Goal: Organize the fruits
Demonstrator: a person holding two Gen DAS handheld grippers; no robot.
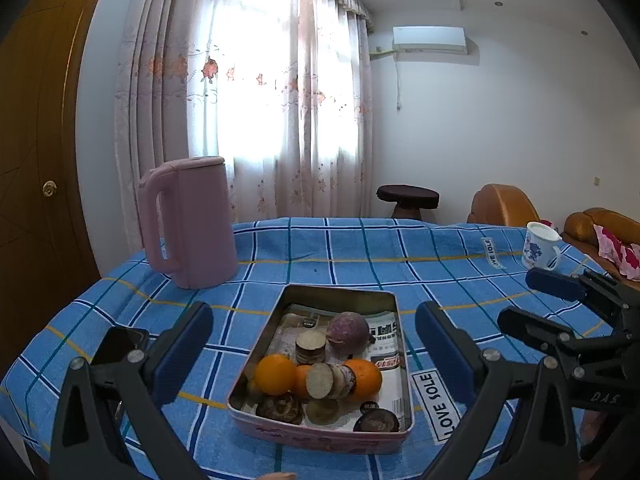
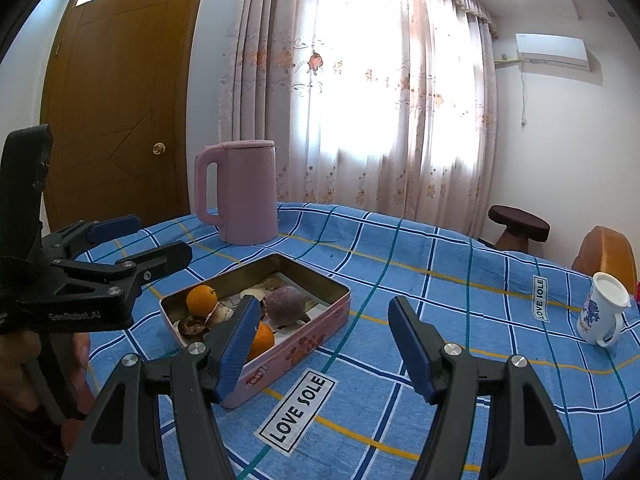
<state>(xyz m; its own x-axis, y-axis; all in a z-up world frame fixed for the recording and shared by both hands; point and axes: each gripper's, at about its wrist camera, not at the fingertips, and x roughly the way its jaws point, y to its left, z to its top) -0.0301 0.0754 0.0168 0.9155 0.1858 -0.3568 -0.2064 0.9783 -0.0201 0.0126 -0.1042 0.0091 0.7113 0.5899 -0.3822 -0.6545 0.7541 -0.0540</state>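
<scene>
Left wrist view
- Left tongs: jaws spread wide at the bottom of the frame, holding nothing; the tin sits between them further off.
- Tin: a rectangular metal box with a pink outer wall, lower centre, lying on the counter, lined with printed paper.
- Fruits: two oranges in the middle of the tin, a row of cut round slices leaning between them, a purple round fruit behind, a stack of slices to its left, dark halves along the near wall.
- Counter: covered with a blue checked cloth bearing "LOVE SOLE" labels.
- Kettle: pink, upright, left of centre, beyond the tin.
- Mug: white with a blue pattern, right edge of the cloth.
- Right tongs: seen from the side at the right, jaws apart, empty.

Right wrist view
- Right tongs: jaws partly apart in the lower centre, gripping nothing; the left finger overlaps the tin's near corner in the picture.
- Tin: left of centre; one orange at its far left, the purple fruit near the middle.
- Left tongs: at the left edge, jaws apart, empty, above the tin's left end.
- Kettle: upper centre-left.
- Mug: far right.
</scene>
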